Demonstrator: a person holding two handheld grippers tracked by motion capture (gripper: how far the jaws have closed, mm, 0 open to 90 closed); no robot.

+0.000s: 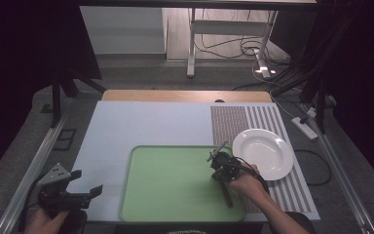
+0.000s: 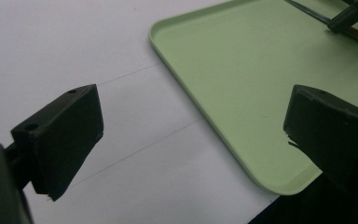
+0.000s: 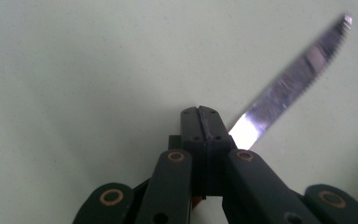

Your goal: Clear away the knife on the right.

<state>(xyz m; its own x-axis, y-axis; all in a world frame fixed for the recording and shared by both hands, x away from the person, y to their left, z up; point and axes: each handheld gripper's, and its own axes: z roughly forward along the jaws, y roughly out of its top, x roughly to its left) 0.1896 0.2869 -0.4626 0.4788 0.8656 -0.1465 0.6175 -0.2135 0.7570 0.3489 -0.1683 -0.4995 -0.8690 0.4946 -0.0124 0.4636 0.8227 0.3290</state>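
Jaws on the right gripper (image 3: 200, 112) are pressed together, pads meeting w/ no gap in the right gripper view; a knife (image 3: 289, 84) w/ a serrated blade runs out from just beside/under the pads toward upper right of that view. Can't tell for sure if the pads pinch it or just sit over it. In the high view the right gripper (image 1: 217, 155) sits over the right part of the green tray (image 1: 170, 195), hand behind it, and the knife's brown handle (image 1: 227, 195) lies on the tray near the front right corner, by the wrist. White plate (image 1: 263, 153) sits just right of the tray on the striped mat, apart from the gripper. Left gripper (image 1: 86, 183) is at the table's front left, off the tray, jaws spread wide w/ nothing between; left gripper view shows its two black pads (image 2: 65, 135) well apart over the white tabletop (image 2: 74, 46) & tray edge.
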